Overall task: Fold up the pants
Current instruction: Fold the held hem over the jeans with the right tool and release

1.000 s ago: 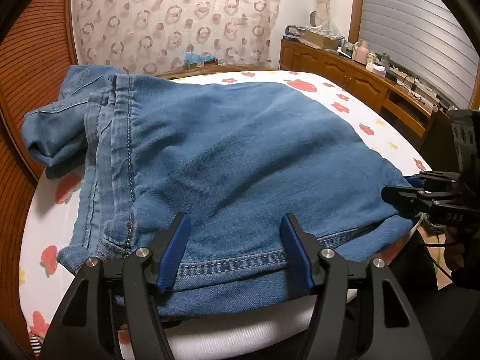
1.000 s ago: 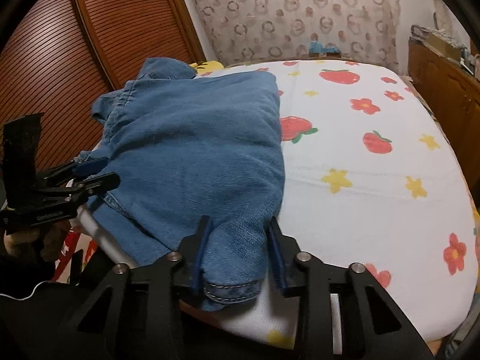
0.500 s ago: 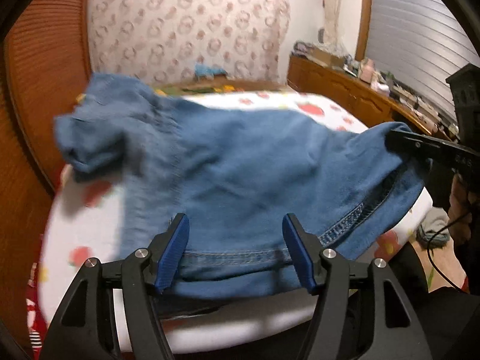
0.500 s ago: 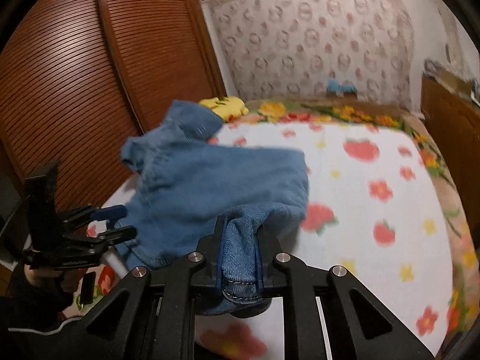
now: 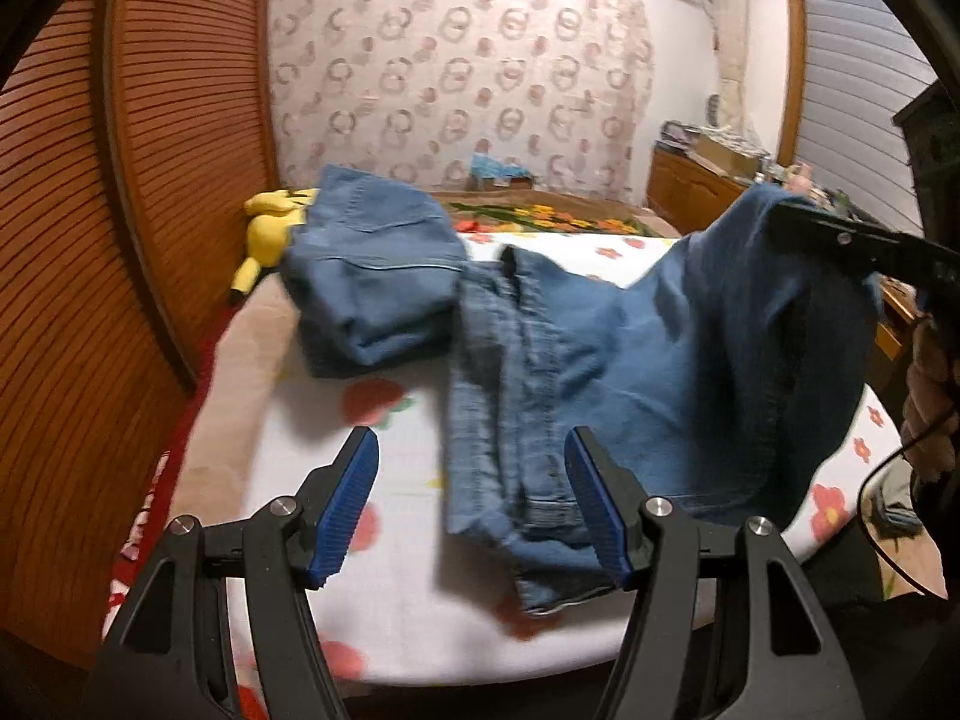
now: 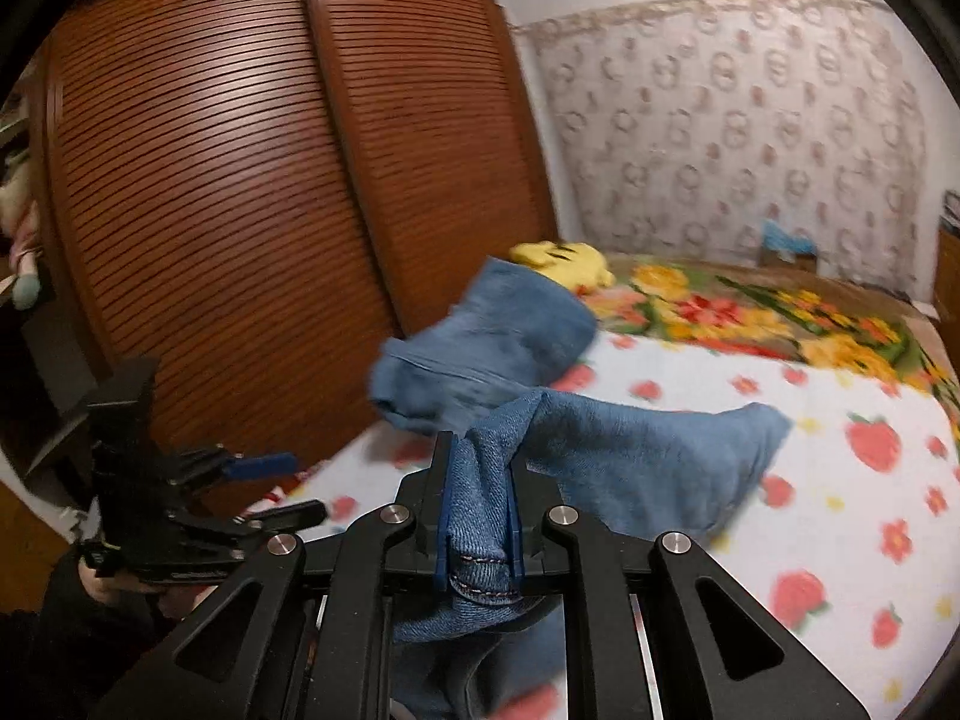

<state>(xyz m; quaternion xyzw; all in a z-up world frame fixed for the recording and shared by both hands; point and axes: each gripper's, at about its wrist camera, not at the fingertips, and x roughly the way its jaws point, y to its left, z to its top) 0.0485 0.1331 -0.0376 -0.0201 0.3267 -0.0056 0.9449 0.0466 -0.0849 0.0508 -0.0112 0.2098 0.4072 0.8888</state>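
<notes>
Blue denim pants [image 5: 600, 360] lie on the strawberry-print bed [image 5: 384, 504]. Their waist part is bunched at the far left [image 5: 372, 264]. My right gripper [image 6: 479, 480] is shut on a hem of the pants [image 6: 480, 516] and holds it lifted above the bed; it shows at the right of the left wrist view [image 5: 852, 240] with cloth hanging from it. My left gripper [image 5: 471, 498] is open and empty, with the other hem [image 5: 552, 546] lying near its right finger. The left gripper shows in the right wrist view [image 6: 270, 489], off the bed's left side.
A yellow plush toy [image 5: 270, 228] lies at the head of the bed by the slatted wooden wardrobe [image 6: 240, 180]. A floral blanket [image 6: 750, 312] covers the far end. A wooden sideboard [image 5: 696, 186] with clutter stands at the right wall.
My right gripper shut on the hem and lifted it up and away, pulling the pants open. My left gripper stayed open and drew back, so the cloth slid out from between its fingers.
</notes>
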